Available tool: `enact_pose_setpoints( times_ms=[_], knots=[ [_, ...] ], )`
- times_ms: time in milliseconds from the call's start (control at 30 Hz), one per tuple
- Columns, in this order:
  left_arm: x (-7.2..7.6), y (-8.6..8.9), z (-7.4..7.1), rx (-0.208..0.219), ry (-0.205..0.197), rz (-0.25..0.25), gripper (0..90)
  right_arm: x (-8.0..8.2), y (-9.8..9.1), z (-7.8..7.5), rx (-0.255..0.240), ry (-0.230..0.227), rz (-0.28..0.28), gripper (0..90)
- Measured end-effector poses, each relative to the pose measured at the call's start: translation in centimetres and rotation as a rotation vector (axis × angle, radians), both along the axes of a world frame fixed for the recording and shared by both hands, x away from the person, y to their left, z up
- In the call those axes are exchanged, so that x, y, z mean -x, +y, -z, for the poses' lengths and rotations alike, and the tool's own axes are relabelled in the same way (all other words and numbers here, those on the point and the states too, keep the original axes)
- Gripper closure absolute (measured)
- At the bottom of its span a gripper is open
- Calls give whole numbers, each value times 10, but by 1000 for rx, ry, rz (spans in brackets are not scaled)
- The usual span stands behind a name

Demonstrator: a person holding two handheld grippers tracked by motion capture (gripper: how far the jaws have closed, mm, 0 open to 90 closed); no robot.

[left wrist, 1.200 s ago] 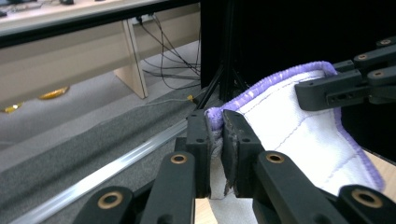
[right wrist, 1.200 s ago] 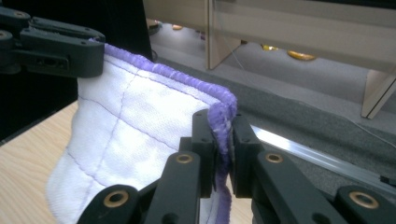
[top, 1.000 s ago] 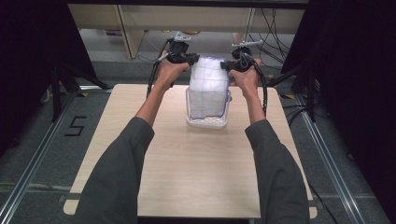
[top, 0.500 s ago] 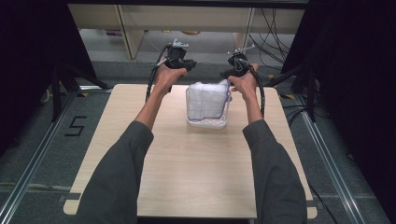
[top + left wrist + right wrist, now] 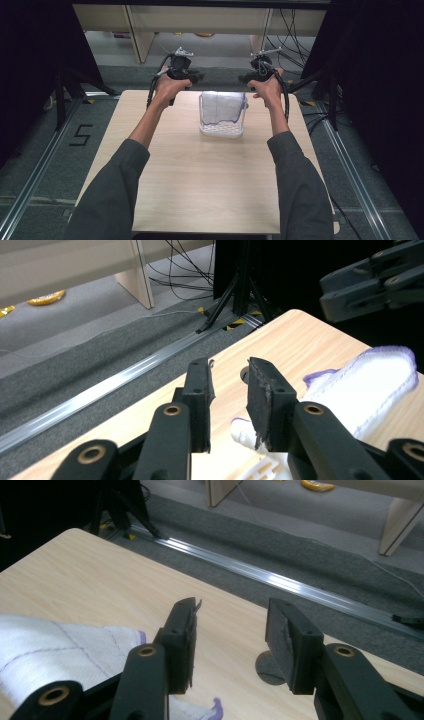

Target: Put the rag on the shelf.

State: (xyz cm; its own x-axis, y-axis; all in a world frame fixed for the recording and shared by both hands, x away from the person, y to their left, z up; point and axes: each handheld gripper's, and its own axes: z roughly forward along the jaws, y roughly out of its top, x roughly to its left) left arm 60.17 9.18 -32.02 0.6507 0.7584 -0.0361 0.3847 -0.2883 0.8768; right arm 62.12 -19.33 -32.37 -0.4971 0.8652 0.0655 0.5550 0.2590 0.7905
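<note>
A clear plastic basket (image 5: 222, 131) stands at the far middle of the wooden table (image 5: 200, 185), and a folded white towel with purple stitching (image 5: 220, 107) sits upright in it. My left gripper (image 5: 194, 78) hovers just left of the basket and my right gripper (image 5: 248, 78) just right of it, both clear of the towel. The left gripper (image 5: 229, 371) has a narrow gap between its jaws, nothing in it; the towel (image 5: 370, 385) lies beyond to the right. The right gripper (image 5: 232, 607) stands wider, with the towel (image 5: 55, 645) at its left. Both pairs of jaws have just been opening.
The table's far edge lies right behind the basket, with a metal floor rail (image 5: 280, 582) and grey carpet beyond it. Wooden shelf legs (image 5: 136, 35) and cables (image 5: 292, 30) stand further back. A black stand (image 5: 240, 285) rises off the table's far corner.
Both grippers let go of the towel's upper corners and drew apart to the sides. The towel, held tall above the basket before, has sunk down into it.
</note>
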Motion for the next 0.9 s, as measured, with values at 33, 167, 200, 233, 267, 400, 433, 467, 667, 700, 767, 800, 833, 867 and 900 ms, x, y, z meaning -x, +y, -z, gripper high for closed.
enact_pose_setpoints(
  times_ms=[33,167,200,233,267,400,433,467,667,700,767,800,833,867,900],
  knots=[
    [2,4,3,6,5,8,683,3,-4,1,1,16,4,550],
    [4,11,7,-13,20,-3,665,3,-12,3,5,16,-5,541],
    [4,13,8,-3,22,-12,660,7,-16,3,-5,30,9,540],
    [5,15,9,10,26,-14,660,7,-16,3,-5,30,9,540],
    [6,17,10,13,30,-9,651,9,-21,3,-13,13,-2,535],
    [12,23,16,12,41,-18,632,17,-27,3,-17,25,7,526],
    [14,24,17,8,42,-16,632,17,-27,3,-17,25,7,526],
    [16,24,19,15,44,-14,630,19,-28,4,-25,24,3,526],
    [27,29,21,-9,54,-13,603,28,-34,5,-13,1,-21,504],
    [29,30,21,-7,52,-17,596,31,-33,3,-28,17,-11,503],
    [32,33,20,-2,60,-17,572,37,-32,1,-38,37,-3,491],
    [34,34,20,-1,56,-19,556,40,-34,0,-26,14,-19,486],
    [36,36,20,2,56,-20,556,40,-34,0,-26,14,-19,486],
    [39,37,20,1,63,-13,549,41,-36,0,-26,-16,-39,485],
    [41,38,20,-4,61,-18,540,44,-37,-1,-24,-11,-42,479]
  ],
)
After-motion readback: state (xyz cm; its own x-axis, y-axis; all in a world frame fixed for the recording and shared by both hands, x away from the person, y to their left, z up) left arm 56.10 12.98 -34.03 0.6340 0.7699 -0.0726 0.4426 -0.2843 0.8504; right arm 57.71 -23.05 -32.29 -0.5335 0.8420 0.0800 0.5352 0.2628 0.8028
